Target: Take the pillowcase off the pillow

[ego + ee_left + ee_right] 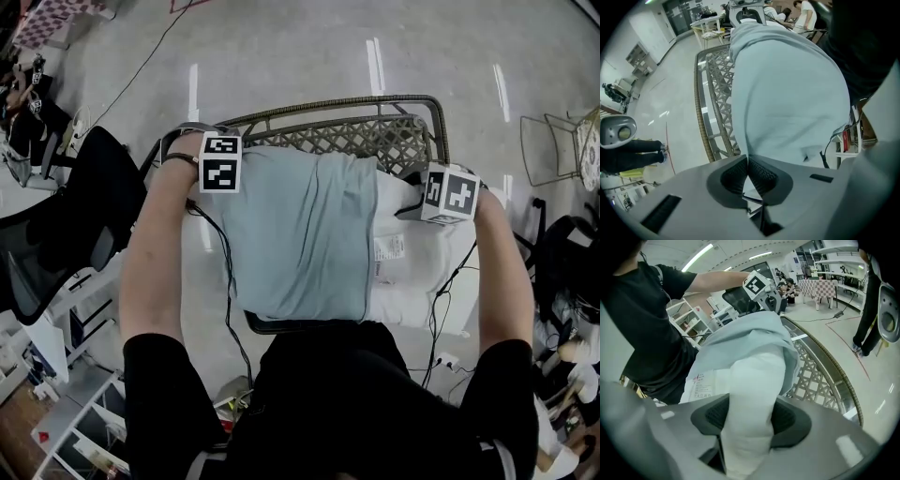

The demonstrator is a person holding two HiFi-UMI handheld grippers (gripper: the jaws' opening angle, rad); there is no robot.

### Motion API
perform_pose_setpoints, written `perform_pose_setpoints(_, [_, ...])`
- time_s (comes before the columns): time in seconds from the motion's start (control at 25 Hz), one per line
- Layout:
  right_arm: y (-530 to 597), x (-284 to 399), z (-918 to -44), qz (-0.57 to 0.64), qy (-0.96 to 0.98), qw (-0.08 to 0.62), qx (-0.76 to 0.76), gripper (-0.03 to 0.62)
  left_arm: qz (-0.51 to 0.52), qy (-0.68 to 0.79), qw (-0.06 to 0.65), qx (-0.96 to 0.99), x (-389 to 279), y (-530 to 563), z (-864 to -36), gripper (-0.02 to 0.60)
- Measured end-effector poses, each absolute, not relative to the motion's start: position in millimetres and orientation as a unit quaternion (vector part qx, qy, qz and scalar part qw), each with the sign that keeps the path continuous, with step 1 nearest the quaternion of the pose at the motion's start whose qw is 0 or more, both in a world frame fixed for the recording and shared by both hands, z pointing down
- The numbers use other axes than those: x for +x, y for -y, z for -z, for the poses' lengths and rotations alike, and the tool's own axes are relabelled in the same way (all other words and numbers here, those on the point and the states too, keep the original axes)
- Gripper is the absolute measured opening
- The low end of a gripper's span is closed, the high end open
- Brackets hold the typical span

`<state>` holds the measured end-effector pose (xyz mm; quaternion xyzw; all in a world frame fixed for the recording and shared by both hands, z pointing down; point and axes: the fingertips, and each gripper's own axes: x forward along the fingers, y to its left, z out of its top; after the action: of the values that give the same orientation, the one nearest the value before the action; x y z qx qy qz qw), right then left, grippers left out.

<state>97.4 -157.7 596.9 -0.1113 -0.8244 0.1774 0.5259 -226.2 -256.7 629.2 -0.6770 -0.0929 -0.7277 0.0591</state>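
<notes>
Head view: my left forearm (155,253) reaches forward, and my left gripper (747,161) points straight down, pinched shut on the far left edge of the pale blue pillowcase (300,234). The pillowcase covers most of the pillow (412,272), which lies on a wicker chair (375,131). My right gripper (749,416) angles down and clamps the pillow's bare white end.

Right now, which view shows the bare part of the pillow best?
Head view: the pillow lies bare from the pillowcase hem to the right gripper. Right gripper view shows only the end pinched between its jaws, foreshortened. Left gripper view shows just pillowcase, no bare pillow.
</notes>
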Motion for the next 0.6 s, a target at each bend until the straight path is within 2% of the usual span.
perform_pose_setpoints(0.4, [164.7, 120.1, -590.0, -0.211, 0.819, 0.529, -0.077, 0.247, 0.788, 0.074, 0.005, -0.611, -361.6, 177.8, -607.6, 0.006])
perform_pose_setpoints(0.6, [166.7, 124.2, -584.5, -0.207, 0.818, 0.533, -0.068, 0.245, 0.797, 0.062, -0.037, -0.599, -400.2, 129.5, -604.8, 0.006])
